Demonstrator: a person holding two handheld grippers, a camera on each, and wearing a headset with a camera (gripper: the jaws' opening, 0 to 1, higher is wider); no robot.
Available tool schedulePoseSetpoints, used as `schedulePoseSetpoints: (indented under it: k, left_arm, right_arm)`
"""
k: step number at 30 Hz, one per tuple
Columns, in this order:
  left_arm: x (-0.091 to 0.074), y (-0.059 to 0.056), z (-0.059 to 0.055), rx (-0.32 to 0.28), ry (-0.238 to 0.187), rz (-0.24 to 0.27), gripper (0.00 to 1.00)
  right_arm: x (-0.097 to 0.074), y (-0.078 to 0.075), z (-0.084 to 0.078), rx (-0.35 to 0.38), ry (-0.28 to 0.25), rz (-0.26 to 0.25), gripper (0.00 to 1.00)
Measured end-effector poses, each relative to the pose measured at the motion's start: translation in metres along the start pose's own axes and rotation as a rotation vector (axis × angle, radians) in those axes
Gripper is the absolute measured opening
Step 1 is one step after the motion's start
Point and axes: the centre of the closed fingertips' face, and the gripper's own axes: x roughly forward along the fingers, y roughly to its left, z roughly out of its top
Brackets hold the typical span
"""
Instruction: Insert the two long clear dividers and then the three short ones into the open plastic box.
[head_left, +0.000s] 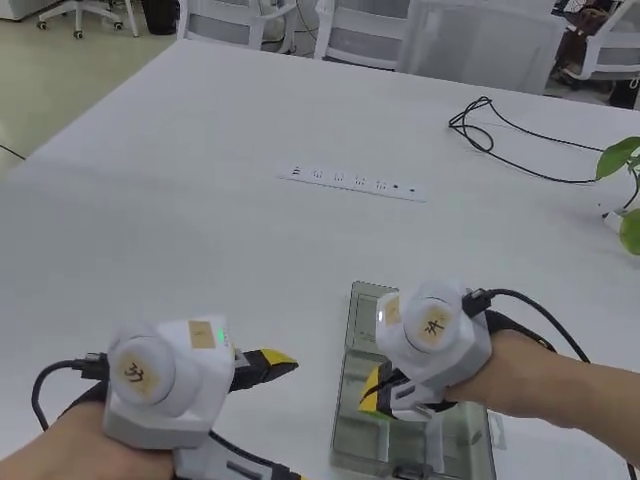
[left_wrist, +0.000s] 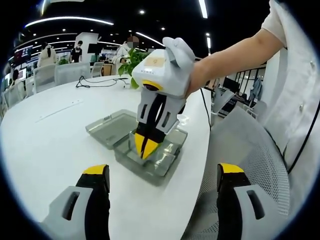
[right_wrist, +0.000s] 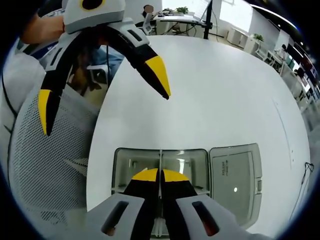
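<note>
The open plastic box (right_wrist: 116, 172) lies on the white table (head_left: 200, 210), close to the near edge and to the right of the middle. Its lid (right_wrist: 235, 175) is folded out flat on the far side of it and rests on the table.

The right gripper (right_wrist: 160, 175) points down into the box. Its two yellow fingertips (left_wrist: 145, 145) are pressed together with almost no gap, low between the walls of the box. In the right gripper view a thin clear line runs from the tips straight across the middle of the box to the opposite wall (it may be one long divider standing on its edge). I cannot tell if the tips really pinch it or only touch it.

The left gripper (left_wrist: 162, 171) is to the left of the box, above bare table and apart from it. Its fingers (left_wrist: 95, 172) stand wide open and nothing is between them. They touch nothing.

Farther on the table there is a white power strip (head_left: 352, 183), and to the far right a looped black cable (head_left: 520, 135) and the leaves of a green plant (head_left: 625, 190). A grey mesh chair (right_wrist: 50, 165) stands at the near edge of the table.
</note>
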Motion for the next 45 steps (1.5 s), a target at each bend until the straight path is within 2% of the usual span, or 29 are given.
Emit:
schedulePoseSetpoints:
  k: [7, 14, 30, 37, 45]
  left_arm:
    - [0.000, 0.000, 0.001, 0.002, -0.002, 0.002, 0.90]
    - [-0.002, 0.001, 0.004, 0.001, -0.007, 0.010, 0.91]
    - [-0.004, 0.000, 0.008, 0.000, -0.016, 0.022, 0.93]
    - [-0.005, 0.000, 0.010, 0.001, -0.017, 0.025, 0.95]
    - [-0.005, -0.001, 0.010, 0.001, -0.020, 0.028, 0.96]
  right_arm:
    - [0.000, 0.000, 0.000, 0.014, -0.001, -0.009, 0.03]
    - [-0.007, 0.000, 0.004, 0.042, -0.037, -0.019, 0.08]
    - [-0.051, -0.005, 0.017, 0.142, -0.172, -0.061, 0.19]
    - [-0.072, -0.005, 0.011, 0.163, -0.200, -0.084, 0.25]
    - [-0.091, -0.003, -0.005, 0.185, -0.206, -0.108, 0.31]
